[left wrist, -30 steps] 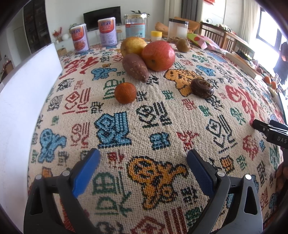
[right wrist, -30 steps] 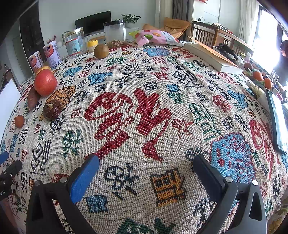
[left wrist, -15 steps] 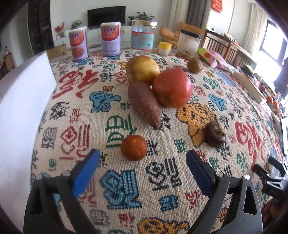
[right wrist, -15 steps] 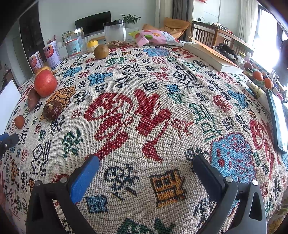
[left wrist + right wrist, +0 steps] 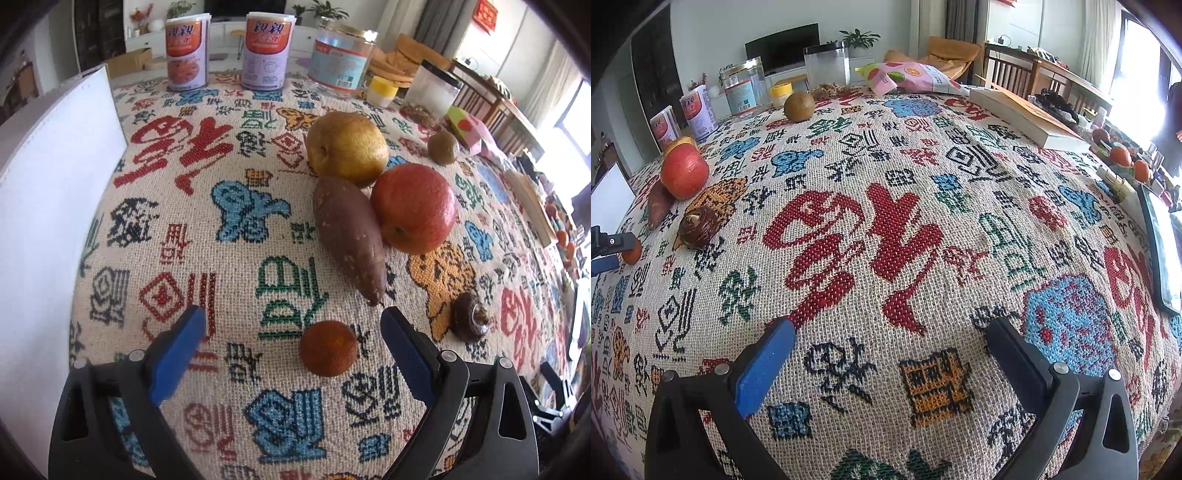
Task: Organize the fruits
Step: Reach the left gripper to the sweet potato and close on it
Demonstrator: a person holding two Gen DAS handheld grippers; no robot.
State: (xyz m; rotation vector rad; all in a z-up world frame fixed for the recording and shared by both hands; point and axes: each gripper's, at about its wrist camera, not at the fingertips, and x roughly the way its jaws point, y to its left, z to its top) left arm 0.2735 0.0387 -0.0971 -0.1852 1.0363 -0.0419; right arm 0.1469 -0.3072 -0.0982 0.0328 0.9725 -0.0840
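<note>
We judge the step in hand to be the approach to the small orange [image 5: 328, 353], which lies on the bench [image 5: 236, 206] with its patterned cloth, just short of the sweet potato [image 5: 349, 236], the red apple [image 5: 413, 208] and the pear [image 5: 347, 146]. Our left tongs [image 5: 291, 328] are spread wide, low over the cloth, with the orange between the fingers but nearer the right one, touching neither. The next move calls for a slight shift right and forward, then closing. Our right tongs [image 5: 890, 332] hang released over bare cloth, well apart from the fruit, holding nothing.
</note>
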